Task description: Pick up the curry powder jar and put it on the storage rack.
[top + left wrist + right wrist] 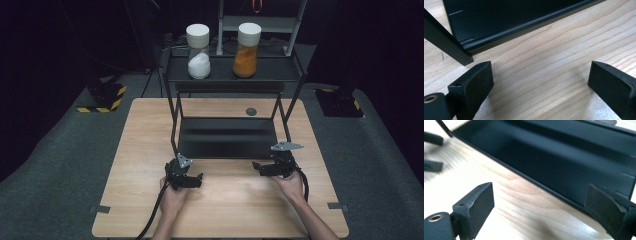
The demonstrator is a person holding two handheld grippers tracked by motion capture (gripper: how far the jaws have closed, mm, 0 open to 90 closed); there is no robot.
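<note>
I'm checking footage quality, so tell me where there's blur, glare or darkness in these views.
High view: dark surround, lit wooden table, sheen on the rack's lower shelf. Left gripper view: sharp wood grain. Right gripper view: table washed out, the other tongs blurred at upper left.

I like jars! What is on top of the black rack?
On the black rack's top shelf stand two capped jars: one with white powder, one with orange powder. The shelf behind them is hidden.
</note>
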